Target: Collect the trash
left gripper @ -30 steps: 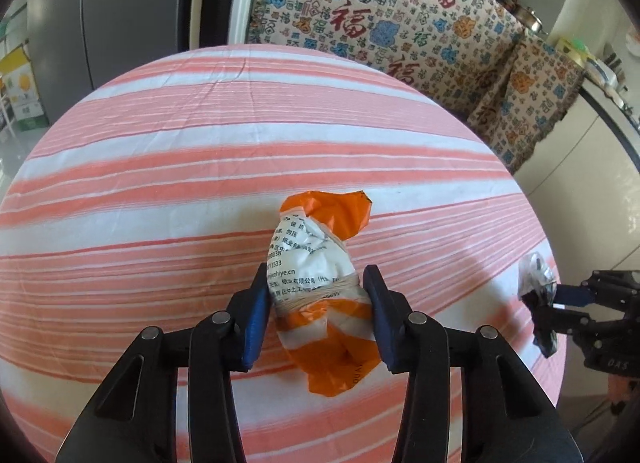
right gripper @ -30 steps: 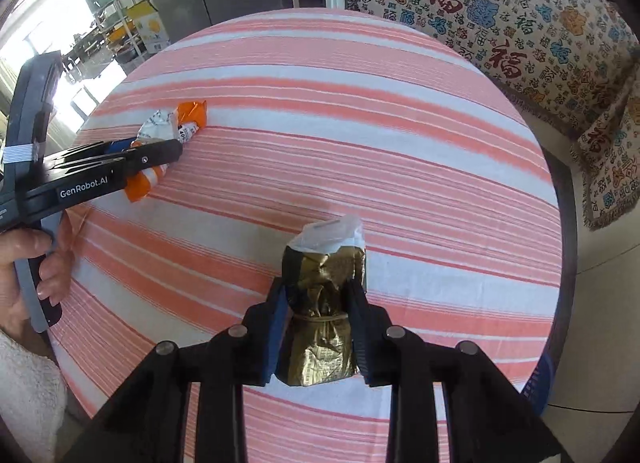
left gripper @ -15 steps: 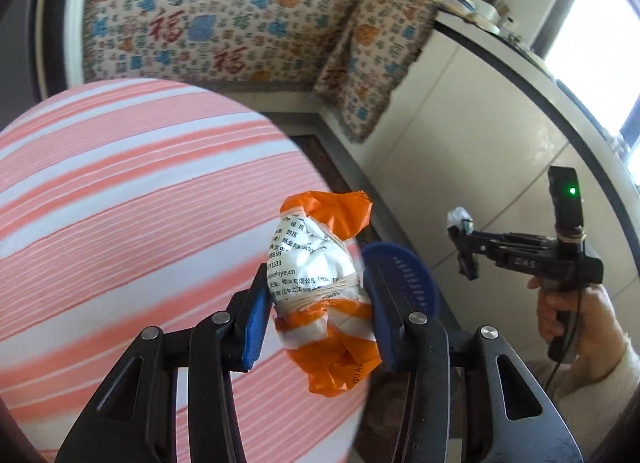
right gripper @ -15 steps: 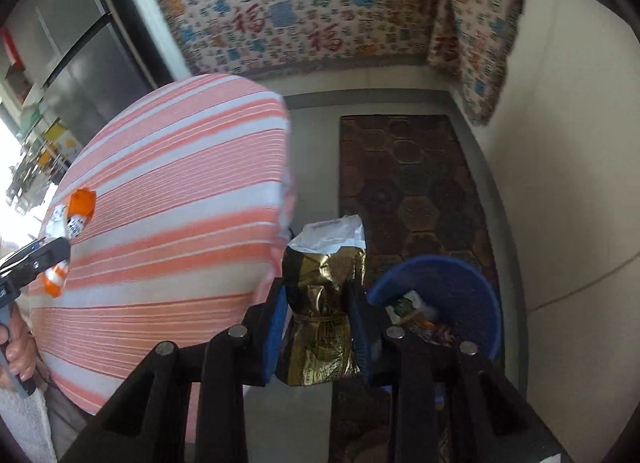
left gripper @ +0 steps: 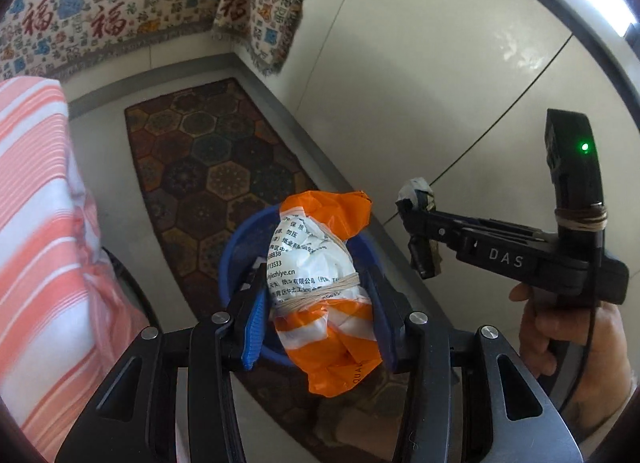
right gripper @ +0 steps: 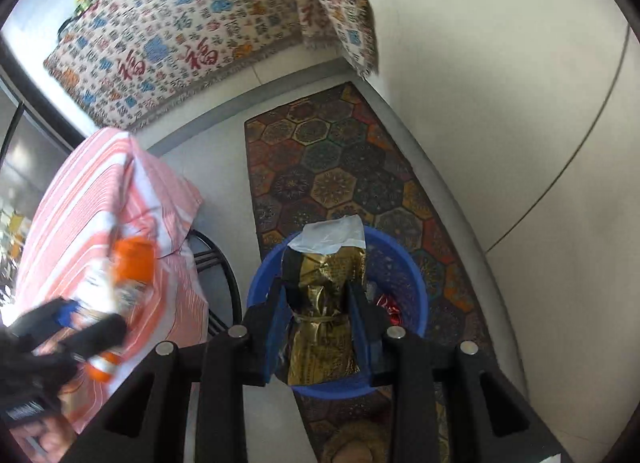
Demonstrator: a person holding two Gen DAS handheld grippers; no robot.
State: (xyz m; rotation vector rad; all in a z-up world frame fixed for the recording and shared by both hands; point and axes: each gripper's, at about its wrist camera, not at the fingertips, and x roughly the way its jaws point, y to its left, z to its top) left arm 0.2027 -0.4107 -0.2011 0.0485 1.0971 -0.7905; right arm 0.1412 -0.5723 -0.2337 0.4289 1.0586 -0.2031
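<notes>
Both your grippers hold trash above the blue bin (right gripper: 404, 263).
Left gripper (left gripper: 318, 327) jaws clamp the orange-white packet (left gripper: 320, 287); right gripper (right gripper: 318, 327) jaws clamp the gold wrapper (right gripper: 324, 303).

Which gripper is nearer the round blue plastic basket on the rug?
Right. The right gripper, holding a gold foil wrapper, is over the blue basket. The left gripper, gripping an orange-and-white wrapper, is by the striped tablecloth.

Floor (right gripper: 532, 271): pale, smooth, with thin dark seams.
Rug (right gripper: 332, 171): long, dark, hexagon-patterned, flat on the floor.
Bin (right gripper: 416, 283): blue, round, standing on the rug.
Table (right gripper: 84, 215): under a pink-striped cloth, left of the rug.
</notes>
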